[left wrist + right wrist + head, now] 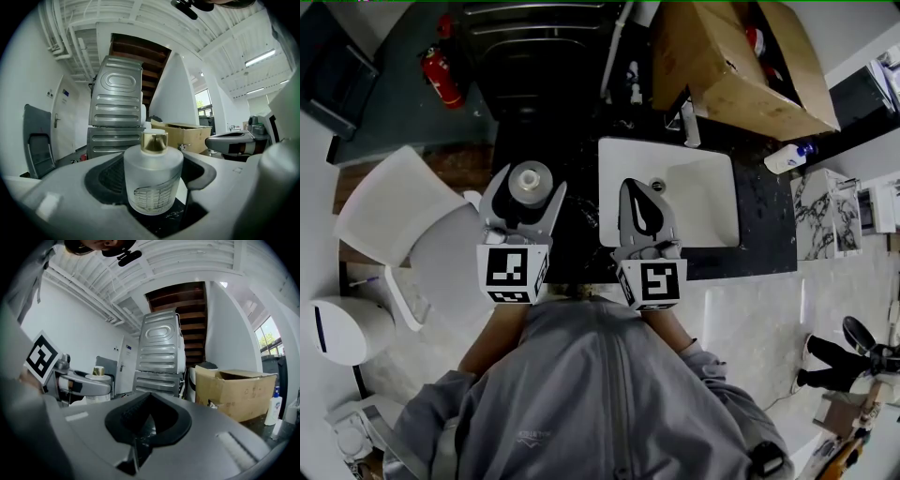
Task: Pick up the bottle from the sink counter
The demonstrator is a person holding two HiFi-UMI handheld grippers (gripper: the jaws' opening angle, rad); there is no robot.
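Note:
A squat frosted bottle (153, 180) with a gold cap stands upright between my left gripper's (154, 197) jaws, whose dark pads press on both of its sides. In the head view the bottle (531, 181) and the left gripper (528, 192) sit over the left end of the dark sink counter (577, 239). The right gripper (643, 208) hovers at the near left corner of the white sink (712, 225), jaws together with nothing in them. In the right gripper view its pads meet at the tip (140, 437), and the bottle (97, 372) shows at the left.
An open cardboard box (741, 66) sits behind the sink, with a white soap bottle (787, 157) at the counter's right end. A red fire extinguisher (441, 75) lies at the far left. A white toilet (389, 211) stands left of the counter.

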